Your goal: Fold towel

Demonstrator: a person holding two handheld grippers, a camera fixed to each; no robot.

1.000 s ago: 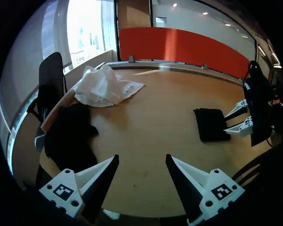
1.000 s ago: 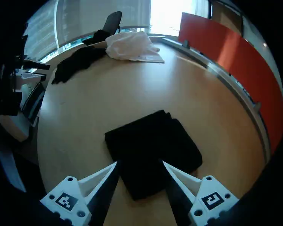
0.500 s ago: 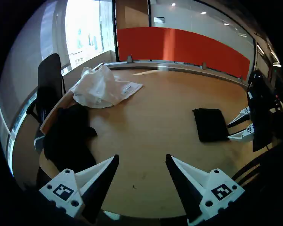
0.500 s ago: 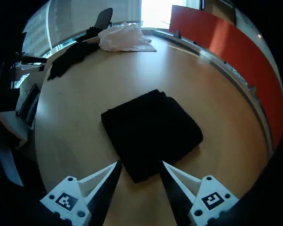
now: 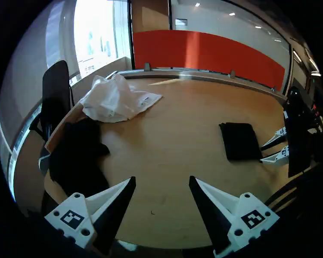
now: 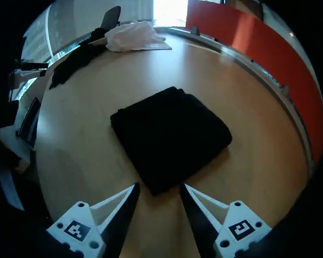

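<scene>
Wooden table [image 5: 178, 129]. White cloth [image 5: 112, 99], at 11 o'clock in left gripper view. Folded black towel [image 6: 170, 135] lay flat, centre of right gripper view; its near corner sat between the spread fingers of right gripper [image 6: 159, 187], unpinched. Left gripper [image 5: 161, 180]: fingers spread, empty.

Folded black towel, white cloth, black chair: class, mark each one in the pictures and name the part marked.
folded black towel [image 6: 170, 137], right gripper view, middle of its top.
white cloth [image 5: 112, 101], left gripper view, middle of the heap.
black chair [image 5: 57, 92], left gripper view, its backrest.
</scene>
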